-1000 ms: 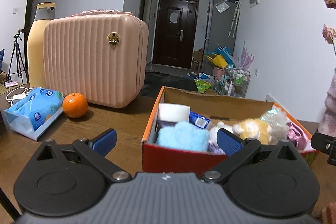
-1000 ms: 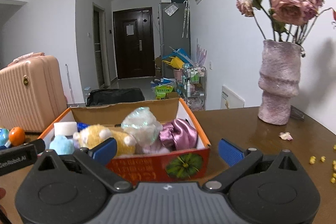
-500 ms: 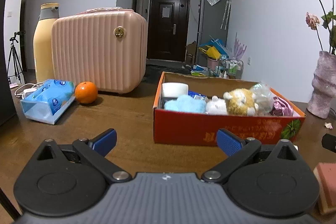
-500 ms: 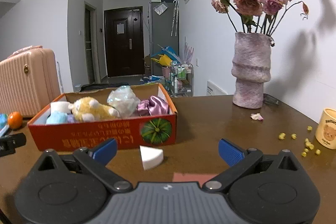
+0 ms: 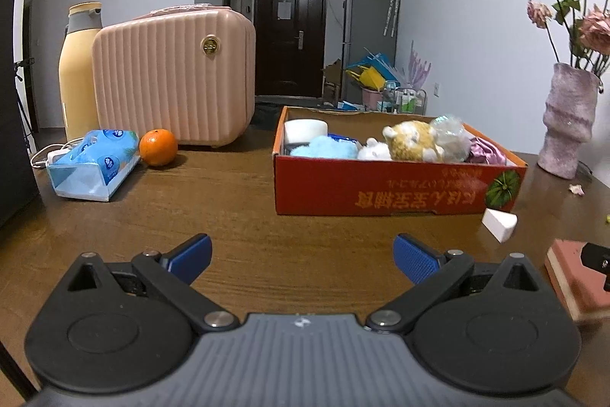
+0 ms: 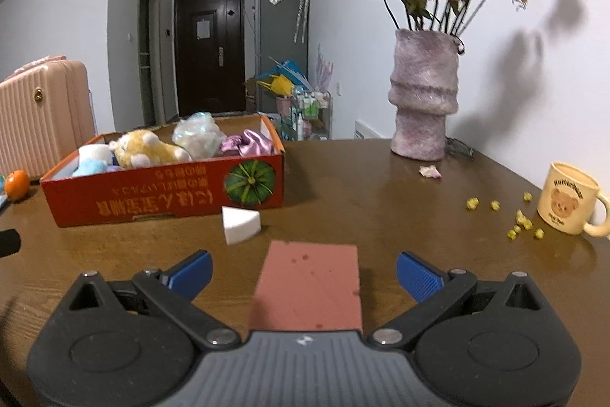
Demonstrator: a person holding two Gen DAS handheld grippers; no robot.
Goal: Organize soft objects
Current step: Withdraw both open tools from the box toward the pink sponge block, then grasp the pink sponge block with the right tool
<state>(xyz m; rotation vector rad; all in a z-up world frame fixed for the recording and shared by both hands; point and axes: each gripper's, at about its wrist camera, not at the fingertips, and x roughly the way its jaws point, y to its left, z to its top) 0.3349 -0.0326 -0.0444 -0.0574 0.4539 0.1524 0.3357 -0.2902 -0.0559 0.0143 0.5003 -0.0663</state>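
Observation:
A red cardboard box point(image 5: 381, 184) point(image 6: 152, 195) on the wooden table holds several soft things: a yellow plush toy point(image 5: 413, 142) point(image 6: 146, 151), a blue fluffy item point(image 5: 324, 147), a crinkly clear bag point(image 6: 198, 136) and purple fabric point(image 6: 249, 143). A white wedge sponge point(image 6: 241, 219) point(image 5: 499, 221) lies on the table just in front of the box. A pink rectangular sponge point(image 6: 309, 287) point(image 5: 572, 277) lies flat between the fingers of my right gripper point(image 6: 304, 273), which is open around it without touching. My left gripper point(image 5: 301, 256) is open over bare table, well short of the box.
A pink ribbed case point(image 5: 171, 82), a yellow bottle point(image 5: 78, 71), an orange point(image 5: 158, 147) and a blue tissue pack point(image 5: 95, 166) stand at the left. A vase of dried roses point(image 6: 423, 94), a bear mug point(image 6: 570, 199) and scattered yellow bits point(image 6: 495, 206) are at the right.
Both grippers have pulled back from the box toward the near table edge. The white wedge and the pink sponge have come into view, the pink one now between my right fingers.

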